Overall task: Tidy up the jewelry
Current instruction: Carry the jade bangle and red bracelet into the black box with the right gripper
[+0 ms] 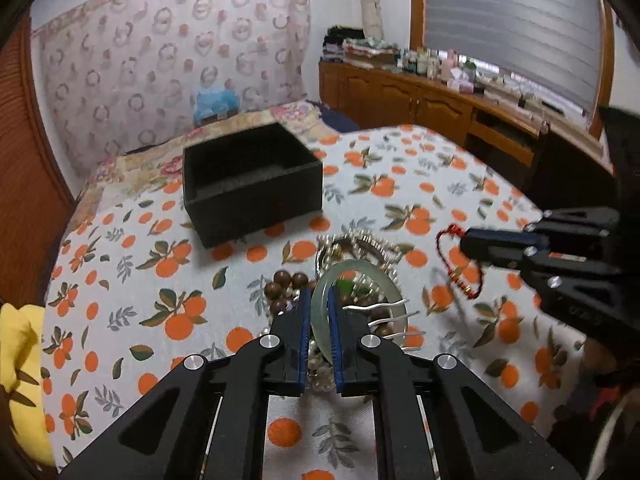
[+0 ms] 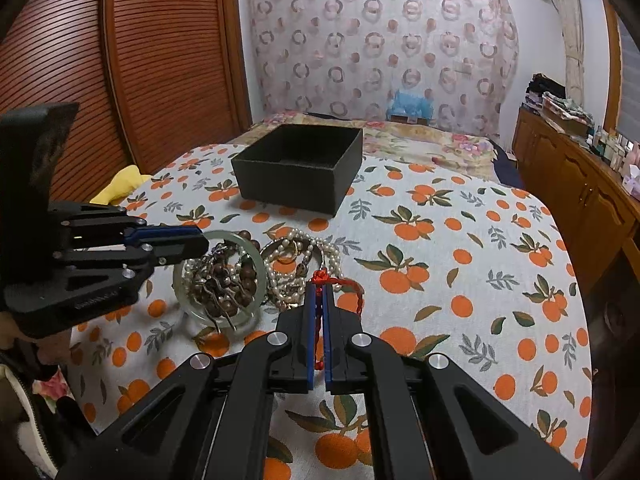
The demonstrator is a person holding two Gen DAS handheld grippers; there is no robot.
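Observation:
My left gripper (image 1: 319, 294) is shut on a pale green jade bangle (image 1: 362, 270), held over a heap of jewelry (image 1: 360, 244): pearl strands, brown wooden beads (image 1: 286, 282) and a silver hair comb (image 1: 396, 316). My right gripper (image 2: 319, 290) is shut on a red cord bracelet (image 2: 354, 290), lifted just right of the heap; it shows at the right of the left wrist view (image 1: 466, 242). The bangle (image 2: 224, 280) and left gripper (image 2: 204, 242) show at the left of the right wrist view. An open black box (image 1: 252, 182) (image 2: 300, 168) stands beyond the heap.
The table wears an orange-print cloth (image 2: 460, 260). A yellow cloth (image 1: 18, 360) lies at its left edge. A bed (image 2: 420, 136) is behind the box. A wooden cabinet (image 1: 420, 100) with bottles runs along the right wall.

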